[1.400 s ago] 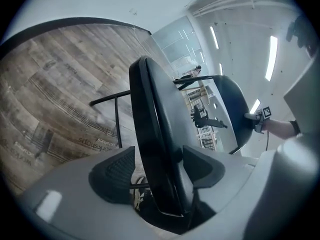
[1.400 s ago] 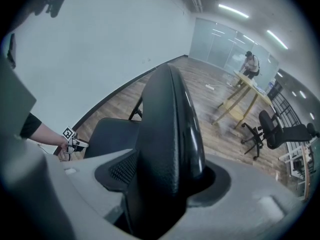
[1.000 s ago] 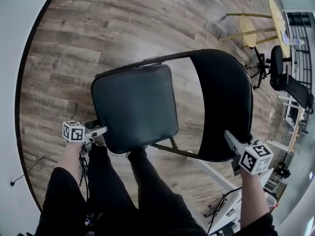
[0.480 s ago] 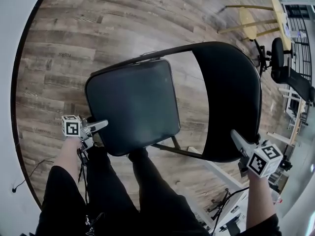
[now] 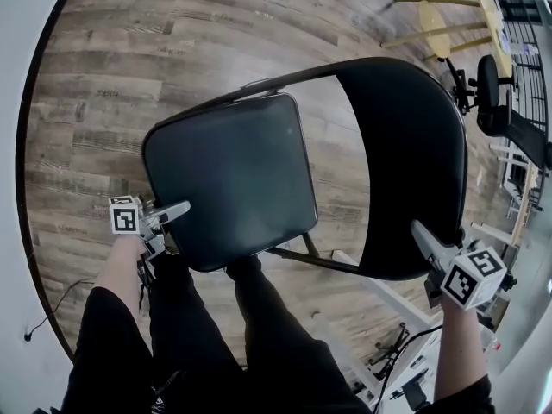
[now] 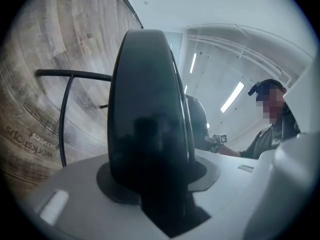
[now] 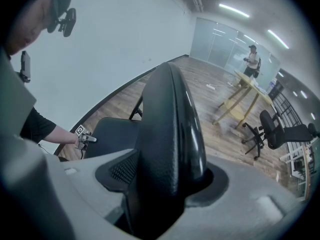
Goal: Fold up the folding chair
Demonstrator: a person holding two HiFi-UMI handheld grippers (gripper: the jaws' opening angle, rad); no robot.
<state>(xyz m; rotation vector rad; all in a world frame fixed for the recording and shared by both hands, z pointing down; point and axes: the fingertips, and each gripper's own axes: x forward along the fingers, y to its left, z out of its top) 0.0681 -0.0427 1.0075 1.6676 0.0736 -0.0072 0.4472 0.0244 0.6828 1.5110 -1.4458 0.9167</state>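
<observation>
The folding chair stands unfolded before me, with a black padded seat [image 5: 228, 179] and a black backrest [image 5: 410, 171] on a dark metal frame [image 5: 302, 259]. My left gripper [image 5: 177, 214] lies level at the seat's near left edge. Its jaws have just been closing, and in the left gripper view the seat edge [image 6: 145, 119] fills the gap between both pads. My right gripper [image 5: 423, 235] points steeply down, shut on the backrest's top rim [image 7: 170, 134]. The left gripper [image 7: 85, 138] also shows small in the right gripper view.
My legs [image 5: 216, 335] stand right against the chair's near side. A white wall curves along the left. A yellow round table [image 5: 487, 15] and a black office chair [image 5: 492, 102] stand at the far right. A thin cable [image 5: 52, 304] lies on the wood floor.
The left gripper has slid inward onto the seat's edge and its jaws have narrowed around it. The right gripper keeps its hold on the backrest.
</observation>
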